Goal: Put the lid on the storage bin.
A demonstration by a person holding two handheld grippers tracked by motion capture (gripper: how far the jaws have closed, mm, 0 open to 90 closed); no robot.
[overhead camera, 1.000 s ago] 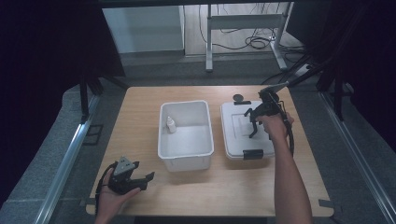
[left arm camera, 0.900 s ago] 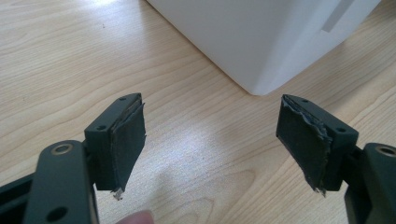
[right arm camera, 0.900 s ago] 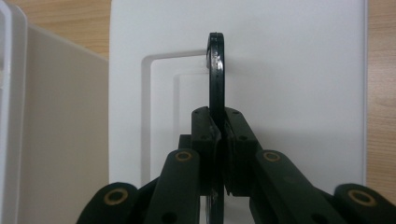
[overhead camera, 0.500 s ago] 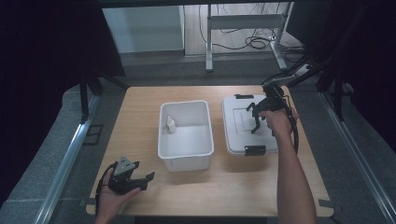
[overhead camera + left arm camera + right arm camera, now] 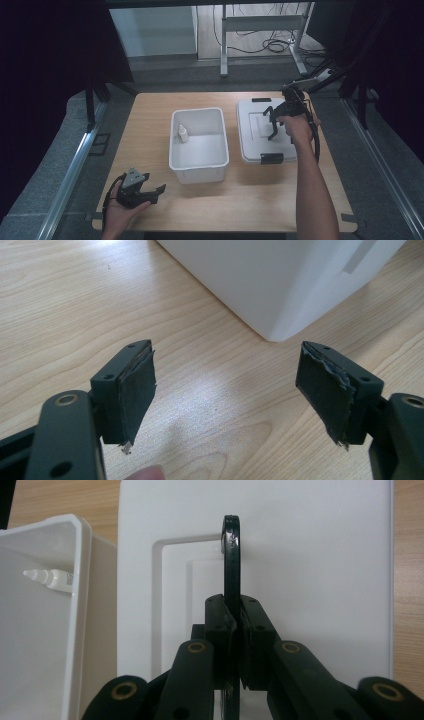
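Up comes the right gripper (image 5: 235,630) off the white lid (image 5: 320,580), a thin black disc (image 5: 230,565) pinched edge-on between its fingers. Beside the lid sits the open white bin (image 5: 198,145) with a small dropper bottle (image 5: 183,133) inside. Left gripper (image 5: 225,390) rests low on the tabletop (image 5: 65,305), fingers wide, holding nothing.

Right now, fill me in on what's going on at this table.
A person works with a gripper in each hand. The right gripper is shut on a thin black disc, held edge-up over the white lid lying on the table. The open white bin beside the lid holds a small bottle. The left gripper is open with nothing between its jaws, low over the table near the bin's corner.
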